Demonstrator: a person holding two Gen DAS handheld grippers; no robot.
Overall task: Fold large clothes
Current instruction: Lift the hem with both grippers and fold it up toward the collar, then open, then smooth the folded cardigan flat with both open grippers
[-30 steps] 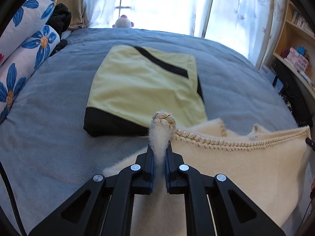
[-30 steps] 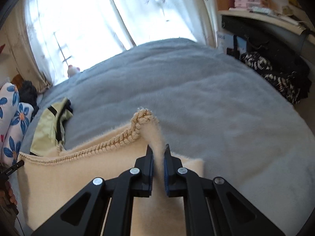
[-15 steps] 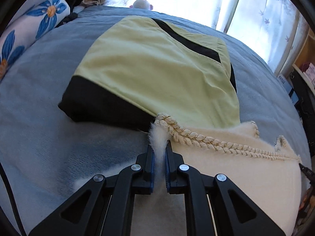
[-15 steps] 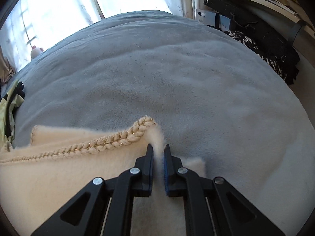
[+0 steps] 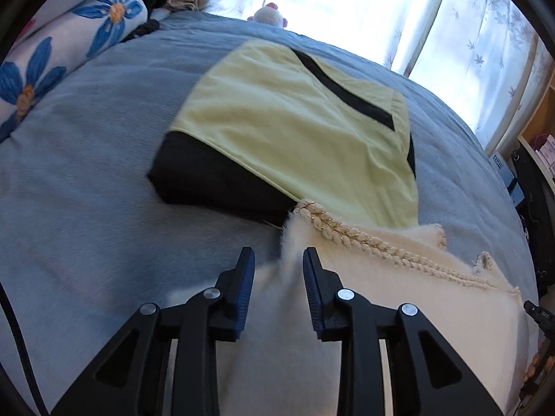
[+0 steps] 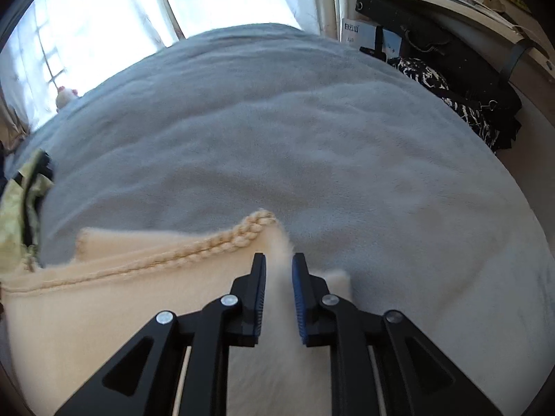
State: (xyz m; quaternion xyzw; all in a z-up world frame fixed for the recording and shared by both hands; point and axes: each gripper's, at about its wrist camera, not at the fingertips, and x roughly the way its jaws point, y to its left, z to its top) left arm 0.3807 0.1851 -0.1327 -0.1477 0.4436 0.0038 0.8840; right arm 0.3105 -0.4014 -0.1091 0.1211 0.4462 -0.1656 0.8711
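Note:
A fluffy cream garment (image 5: 399,294) with a braided gold-flecked trim lies on the grey-blue bed cover (image 5: 86,208). My left gripper (image 5: 279,251) stands over the garment's left corner. Its jaws are opening, and a soft ridge of cream fabric stands loose between them. My right gripper (image 6: 279,256) is at the cream garment's (image 6: 104,305) right corner. Its jaws are also opening, a narrow gap apart, with fluffy fabric between them. Both corners rest low on the bed.
A folded yellow-green and black garment (image 5: 295,128) lies just beyond the cream one, its edge under the trim. Flowered pillows (image 5: 52,52) line the left side, and a plush toy (image 5: 269,15) sits by the curtained window. Shelves and a black bag (image 6: 451,55) stand to the right of the bed.
Both grippers came down toward the bed with the cream corners, then their jaws parted. The pinched folds now stand loose between the pads, and the garment lies flatter.

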